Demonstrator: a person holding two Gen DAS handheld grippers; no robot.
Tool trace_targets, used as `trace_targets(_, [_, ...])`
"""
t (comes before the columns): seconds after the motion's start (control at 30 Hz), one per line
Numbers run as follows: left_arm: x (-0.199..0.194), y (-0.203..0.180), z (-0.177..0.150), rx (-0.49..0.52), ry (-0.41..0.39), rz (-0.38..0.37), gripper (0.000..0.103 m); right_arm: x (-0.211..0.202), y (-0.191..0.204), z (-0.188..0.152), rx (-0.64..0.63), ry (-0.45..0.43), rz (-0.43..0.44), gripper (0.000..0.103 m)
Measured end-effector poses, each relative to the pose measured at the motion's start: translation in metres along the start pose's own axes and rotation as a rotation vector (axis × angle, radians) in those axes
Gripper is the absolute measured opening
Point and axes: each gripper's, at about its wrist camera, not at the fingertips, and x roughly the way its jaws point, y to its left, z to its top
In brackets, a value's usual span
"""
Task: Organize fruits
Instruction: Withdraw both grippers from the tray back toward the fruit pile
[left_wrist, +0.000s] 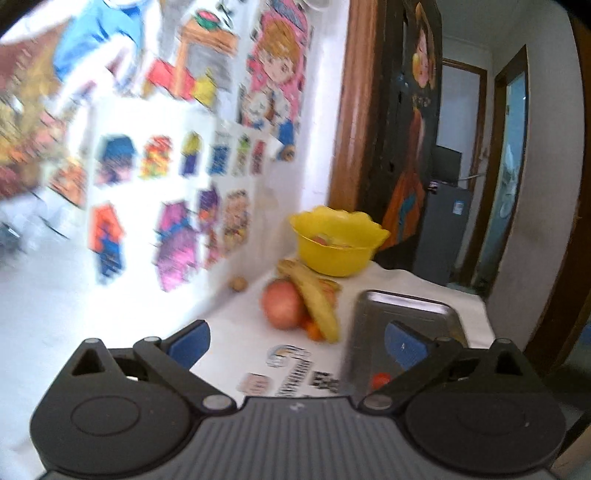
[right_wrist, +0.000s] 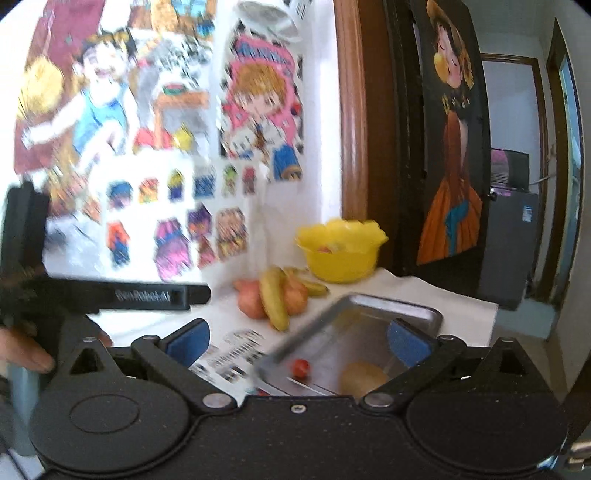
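A yellow bowl (left_wrist: 338, 240) (right_wrist: 341, 253) with some fruit inside stands at the back of the white table. In front of it lies a pile: a red apple (left_wrist: 282, 302), bananas (left_wrist: 316, 295) (right_wrist: 273, 297), small oranges (left_wrist: 314, 330) and reddish apples (right_wrist: 253, 299). A metal tray (left_wrist: 402, 306) (right_wrist: 369, 321) sits to the right; it holds a small red fruit (right_wrist: 300, 367) and a brownish round fruit (right_wrist: 364, 376). My left gripper (left_wrist: 297, 347) is open and empty, short of the pile. My right gripper (right_wrist: 297, 343) is open and empty over the tray's near side.
A small brown nut (left_wrist: 239, 284) lies by the wall. Colourful pixel-art pictures (left_wrist: 177, 177) cover the wall on the left. A wooden door frame (left_wrist: 351, 110) and a dark fridge (right_wrist: 511, 243) stand to the right. Printed labels (right_wrist: 236, 350) lie on the table. A hand (right_wrist: 26, 350) holds the other gripper at left.
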Motion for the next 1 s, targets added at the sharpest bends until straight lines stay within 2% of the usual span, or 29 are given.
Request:
trace_targets(0.2, [-0.042,0.037,0.030,0.043,0.015,0.133,0.103,-0.037,0.038,0.055,0.032,-0.036,0.100,0.102])
trace_targets(0.33, [-0.072,0.059,0.055,0.051,-0.022,0.157,0.103,-0.051,0.060,0.101,0.024,-0.049,0.172,0.102])
trace_targets(0.5, [-0.096,0.069,0.085,0.075,-0.088,0.177,0.103,-0.032,0.078,0.160,-0.004,0.017,0.197,0.102])
trace_targets(0.63, [-0.088,0.073,0.096,0.063,-0.124,0.193,0.103,0.004,0.084,0.192,-0.016,0.072,0.179,0.102])
trace_targets(0.73, [-0.067,0.077,0.088,0.023,-0.105,0.182,0.103,0.034,0.078,0.189,-0.047,0.064,0.214,0.102])
trace_targets(0.83, [-0.038,0.078,0.070,0.021,-0.064,0.153,0.103,0.065,0.066,0.165,-0.098,0.025,0.169,0.102])
trace_targets(1.0, [0.015,0.071,0.048,0.074,-0.017,0.123,0.103,0.117,0.051,0.117,-0.294,-0.011,0.061,0.102])
